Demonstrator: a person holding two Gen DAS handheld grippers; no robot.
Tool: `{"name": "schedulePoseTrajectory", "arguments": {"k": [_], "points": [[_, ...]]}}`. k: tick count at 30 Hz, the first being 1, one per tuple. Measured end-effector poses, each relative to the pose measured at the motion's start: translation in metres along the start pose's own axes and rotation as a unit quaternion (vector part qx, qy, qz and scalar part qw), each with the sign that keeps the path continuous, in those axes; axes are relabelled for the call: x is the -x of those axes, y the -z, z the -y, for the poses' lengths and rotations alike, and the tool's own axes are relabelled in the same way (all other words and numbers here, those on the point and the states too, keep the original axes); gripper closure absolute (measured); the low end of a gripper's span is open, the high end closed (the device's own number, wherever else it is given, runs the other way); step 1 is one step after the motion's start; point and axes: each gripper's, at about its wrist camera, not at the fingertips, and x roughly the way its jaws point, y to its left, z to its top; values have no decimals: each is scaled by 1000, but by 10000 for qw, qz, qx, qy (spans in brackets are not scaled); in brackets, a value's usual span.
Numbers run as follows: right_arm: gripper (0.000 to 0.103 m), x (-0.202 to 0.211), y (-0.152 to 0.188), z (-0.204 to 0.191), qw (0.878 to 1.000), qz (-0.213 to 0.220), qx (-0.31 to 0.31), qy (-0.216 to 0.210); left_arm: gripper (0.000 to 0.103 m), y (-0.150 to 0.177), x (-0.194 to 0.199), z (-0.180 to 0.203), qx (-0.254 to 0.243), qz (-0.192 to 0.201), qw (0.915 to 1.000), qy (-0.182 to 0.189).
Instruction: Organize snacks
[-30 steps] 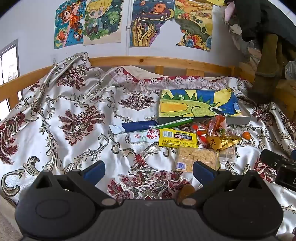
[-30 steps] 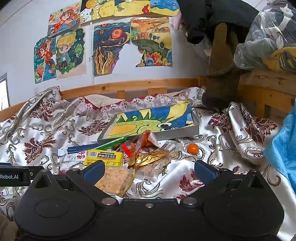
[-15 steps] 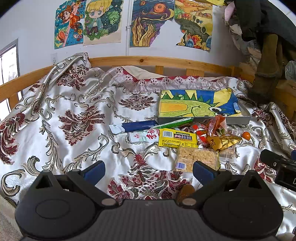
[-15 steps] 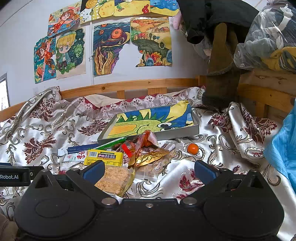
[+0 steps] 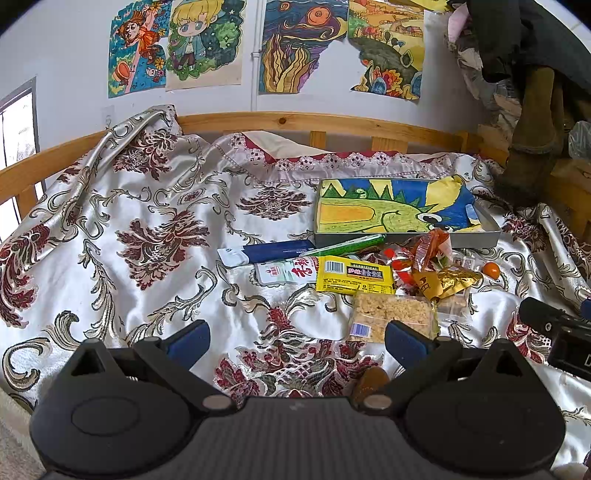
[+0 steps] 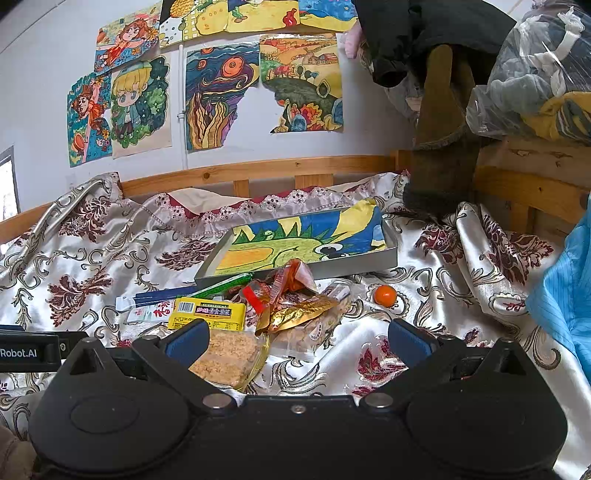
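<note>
so there's a shiny silver bedspread (image 5: 155, 221) with dark red flowers all over it, thrown across a wooden bed frame (image 5: 295, 123). colourful kids' drawings (image 6: 221, 96) are stuck on the white wall behind, dark clothes (image 6: 424, 33) hang top right, and a clear plastic bag of stuff (image 6: 535, 74) sits up there too

Bright, even daylight, perhaps window-lit; sharp focus; strong fisheye bending at edges
</note>
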Motion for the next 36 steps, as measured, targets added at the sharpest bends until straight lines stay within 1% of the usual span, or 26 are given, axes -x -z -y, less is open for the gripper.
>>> {"name": "schedulePoseTrajectory", "arguments": {"k": [19,24,30,36], "points": [[1,-1,-3,-2,10000,-38,-17,3,0,2,-2,4,-8,-31,10000,-9],[1,0,4,0,10000,-58,-18,4,0,2,-2,2,-7,-82,10000,11],[1,-6,1,-1,9998,-199,-46,59,0,2,-4,2,-14,-153,9999,22],[1,-8,2,-1,9995,-292,-108,76,0,1,-7,3,-8,-173,9997,144]]}}
